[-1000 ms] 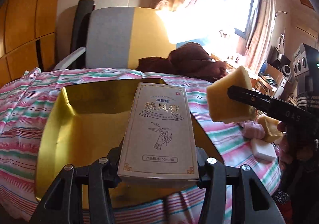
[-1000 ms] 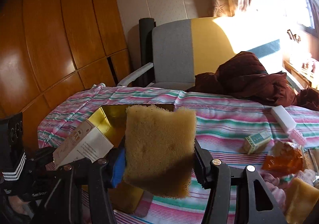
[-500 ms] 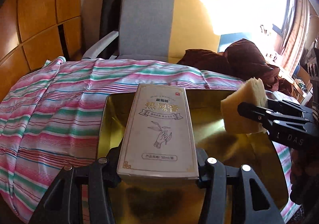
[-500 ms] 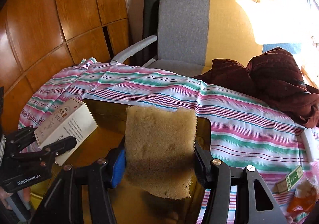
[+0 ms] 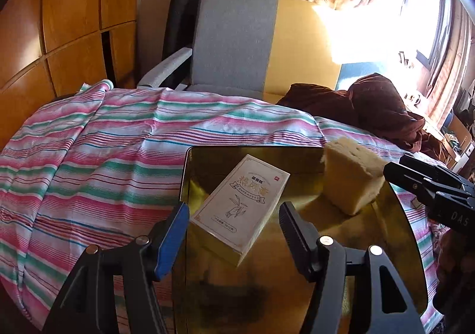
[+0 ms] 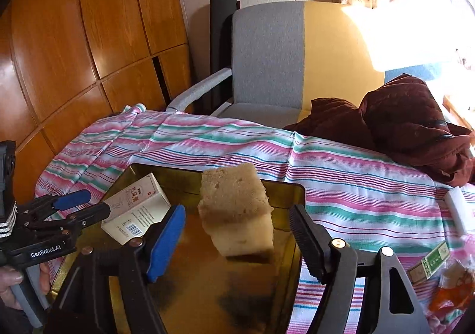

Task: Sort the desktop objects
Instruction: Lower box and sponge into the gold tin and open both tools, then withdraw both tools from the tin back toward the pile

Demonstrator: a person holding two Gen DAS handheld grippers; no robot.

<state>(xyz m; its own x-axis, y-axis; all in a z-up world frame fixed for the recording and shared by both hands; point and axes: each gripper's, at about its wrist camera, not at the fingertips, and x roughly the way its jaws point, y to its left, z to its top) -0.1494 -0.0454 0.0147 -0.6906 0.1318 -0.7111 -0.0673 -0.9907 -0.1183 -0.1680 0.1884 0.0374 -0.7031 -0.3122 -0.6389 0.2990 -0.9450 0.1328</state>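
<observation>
A white carton with gold print lies tilted inside the gold tray, just ahead of my left gripper, which is open and holds nothing. A yellow sponge block sits in the same tray, free between the spread fingers of my open right gripper. In the right wrist view the carton leans near the tray's left wall, beside the left gripper. The left wrist view shows the sponge at the tray's far right, next to the right gripper.
The tray rests on a pink, green and white striped cloth. A white block, a small green box and an orange packet lie to the right. A dark red garment and a grey and yellow chair stand behind.
Both grippers moved over the gold tray, then opened. The carton dropped out of the left gripper and the sponge out of the right; both now sit in the tray.
</observation>
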